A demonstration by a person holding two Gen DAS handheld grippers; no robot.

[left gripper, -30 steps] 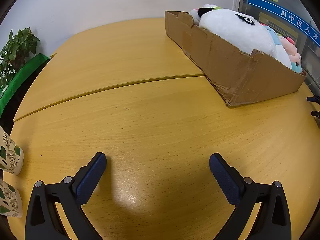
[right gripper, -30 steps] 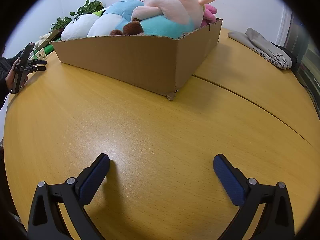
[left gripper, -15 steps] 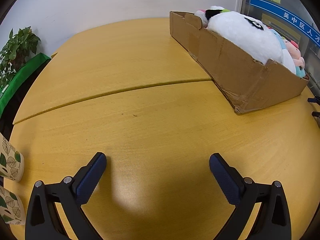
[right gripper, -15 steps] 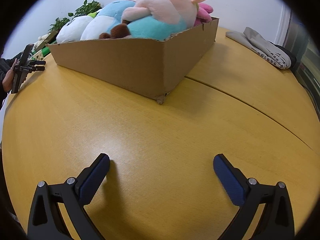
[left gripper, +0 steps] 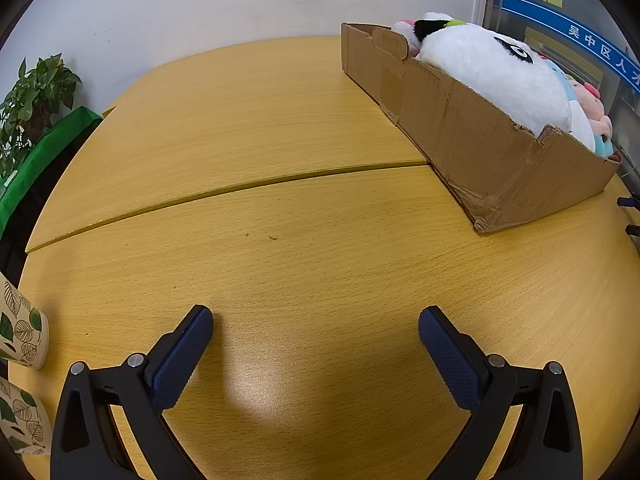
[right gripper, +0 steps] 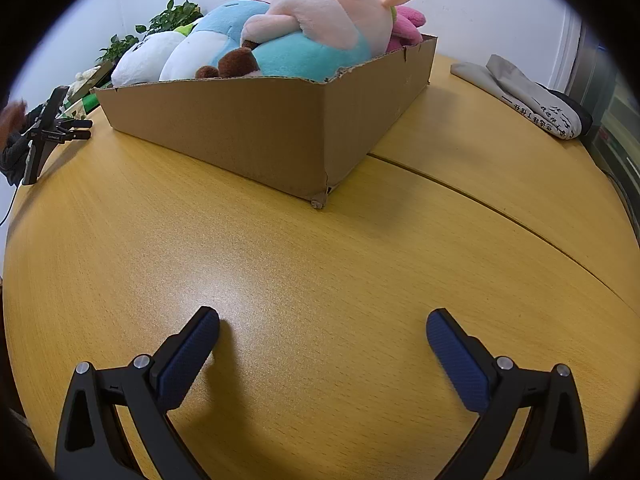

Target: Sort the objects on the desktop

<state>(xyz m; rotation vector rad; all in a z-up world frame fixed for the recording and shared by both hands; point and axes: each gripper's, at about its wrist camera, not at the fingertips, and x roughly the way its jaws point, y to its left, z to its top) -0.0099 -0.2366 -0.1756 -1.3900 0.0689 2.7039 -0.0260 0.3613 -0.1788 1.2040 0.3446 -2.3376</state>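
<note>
A cardboard box [left gripper: 480, 140] full of plush toys stands on the wooden table [left gripper: 280, 264], at the right in the left wrist view. A white panda plush [left gripper: 492, 76] lies on top. In the right wrist view the box [right gripper: 256, 136] stands ahead at centre, holding a pink and teal plush [right gripper: 316, 36], a blue plush [right gripper: 212, 40] and the white one [right gripper: 144, 60]. My left gripper [left gripper: 316, 324] is open and empty above bare table. My right gripper [right gripper: 322, 326] is open and empty, short of the box's near corner.
Two leaf-patterned paper cups [left gripper: 18, 332] stand at the table's left edge. A potted plant [left gripper: 32, 92] and green cloth lie beyond it. A grey folded bag [right gripper: 528, 96] lies at the far right. The other gripper [right gripper: 48, 128] shows at the left.
In the left wrist view the box has slid right and farther off. In the right wrist view the box's near corner has shifted right, toward centre. Both grippers stay open.
</note>
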